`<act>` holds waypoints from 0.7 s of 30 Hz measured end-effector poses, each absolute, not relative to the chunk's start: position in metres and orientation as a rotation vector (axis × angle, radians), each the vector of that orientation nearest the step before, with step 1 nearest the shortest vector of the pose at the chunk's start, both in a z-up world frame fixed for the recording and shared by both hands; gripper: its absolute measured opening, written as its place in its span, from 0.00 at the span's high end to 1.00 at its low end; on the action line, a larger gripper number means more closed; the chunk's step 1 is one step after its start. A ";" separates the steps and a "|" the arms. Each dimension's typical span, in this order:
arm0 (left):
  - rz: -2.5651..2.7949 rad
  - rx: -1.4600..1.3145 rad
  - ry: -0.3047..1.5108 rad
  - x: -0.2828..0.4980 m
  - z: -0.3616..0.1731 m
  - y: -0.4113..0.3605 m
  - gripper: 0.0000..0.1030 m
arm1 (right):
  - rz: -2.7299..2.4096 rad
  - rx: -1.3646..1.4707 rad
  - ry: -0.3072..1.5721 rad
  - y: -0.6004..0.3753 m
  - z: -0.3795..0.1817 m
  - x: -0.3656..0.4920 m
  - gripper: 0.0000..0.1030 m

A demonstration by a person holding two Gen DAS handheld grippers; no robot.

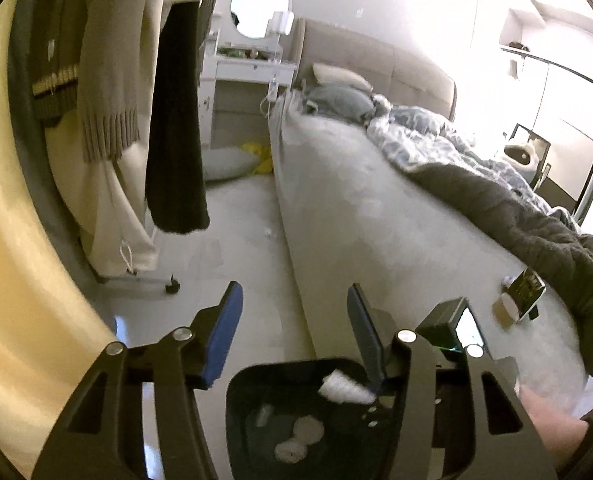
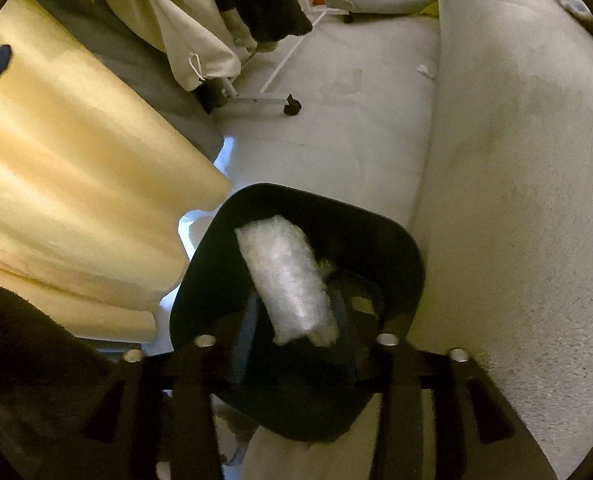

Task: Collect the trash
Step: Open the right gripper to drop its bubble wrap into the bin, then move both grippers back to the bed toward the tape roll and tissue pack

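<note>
A black trash bin point(image 1: 232, 392) stands on the floor between the bed and a yellow curtain. My left gripper point(image 1: 293, 288) hangs above its rim, open, with nothing between its blue pads point(image 1: 224, 320). In the right wrist view my right gripper point(image 2: 295, 300) points down into the bin point(image 2: 216, 260). A roll of bubble wrap point(image 2: 284, 276) lies tilted and blurred between its fingers, and they look parted from it. The left wrist view shows that wrap point(image 1: 346, 390) at the bin's top edge and pale wads point(image 1: 304, 430) on the bin's bottom.
The bed point(image 1: 356, 200) runs along the right, with a small box and card point(image 1: 524, 296) on it. A wheeled clothes rack point(image 2: 256, 100) and yellow curtain point(image 2: 76, 160) stand left. A small white scrap point(image 2: 424, 70) lies on the floor by the bed. A hand point(image 1: 552, 420) shows at lower right.
</note>
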State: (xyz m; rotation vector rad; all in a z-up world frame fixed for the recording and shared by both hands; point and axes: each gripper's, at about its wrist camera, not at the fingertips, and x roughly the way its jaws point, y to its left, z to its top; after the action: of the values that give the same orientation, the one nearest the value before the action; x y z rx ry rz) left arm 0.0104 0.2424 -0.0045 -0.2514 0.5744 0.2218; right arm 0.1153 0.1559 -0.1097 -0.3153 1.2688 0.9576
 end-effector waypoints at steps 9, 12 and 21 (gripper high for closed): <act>0.205 -0.240 0.497 0.005 0.012 0.233 0.44 | 0.998 -0.274 1.213 0.153 -0.090 0.112 0.39; 0.206 -0.228 0.474 0.003 0.018 0.229 0.43 | 1.007 -0.242 1.162 0.145 -0.071 0.113 0.39; 0.164 -0.233 0.444 0.009 0.030 0.203 0.39 | 0.974 -0.202 1.021 0.096 -0.027 0.117 0.35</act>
State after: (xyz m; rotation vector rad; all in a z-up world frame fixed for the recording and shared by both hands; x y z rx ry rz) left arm 0.0087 0.2033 0.0303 -0.2331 0.4443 0.1636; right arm 0.1168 0.0961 -0.0271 -0.2022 1.0213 0.9740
